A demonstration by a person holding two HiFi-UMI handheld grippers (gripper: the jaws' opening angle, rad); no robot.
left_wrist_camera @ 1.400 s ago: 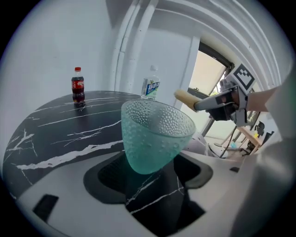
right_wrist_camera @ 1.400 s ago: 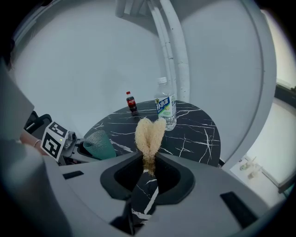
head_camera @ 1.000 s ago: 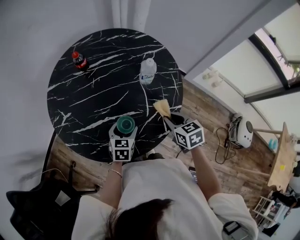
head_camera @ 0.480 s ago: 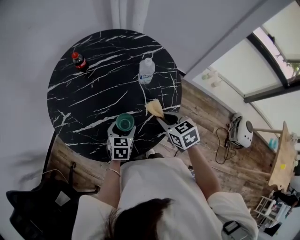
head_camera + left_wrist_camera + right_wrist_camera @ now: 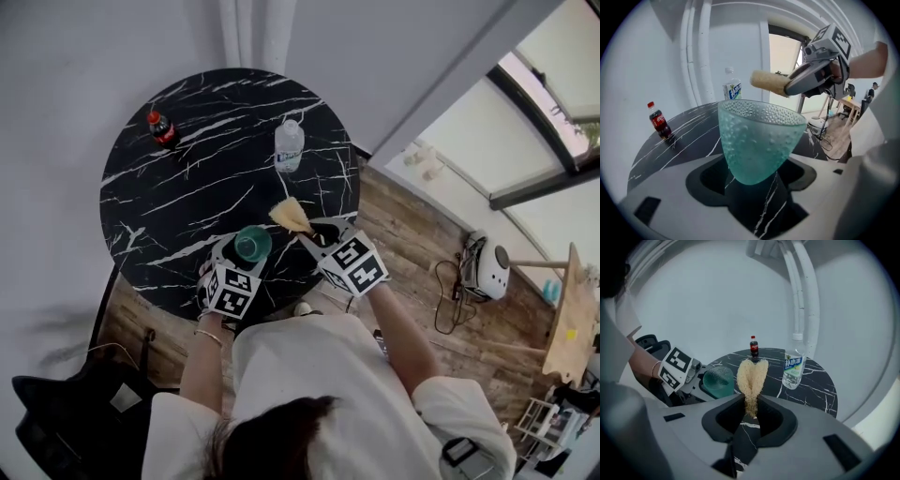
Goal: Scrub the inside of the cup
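Observation:
A teal bumpy glass cup (image 5: 251, 244) is held by its lower part in my left gripper (image 5: 246, 253), which is shut on it over the near edge of the round black marble table (image 5: 187, 187). In the left gripper view the cup (image 5: 759, 140) stands mouth up, leaning slightly, between the jaws of that gripper (image 5: 754, 180). My right gripper (image 5: 314, 234) is shut on a yellow loofah scrubber (image 5: 289, 216). The scrubber (image 5: 768, 83) hangs just right of and above the cup's rim, outside the cup. It sticks up from the right gripper (image 5: 751, 411) as a folded loofah (image 5: 752, 378).
A small cola bottle (image 5: 161, 127) stands at the table's far left. A clear water bottle (image 5: 289, 145) stands at the far right. A black chair (image 5: 66, 412) is at the lower left. Wooden floor with a white appliance (image 5: 487, 262) and cables lies to the right.
My right gripper has carried the scrubber leftward, closer to the cup. The left gripper has turned, its marker cube swinging left, while the cup stays at about the same spot.

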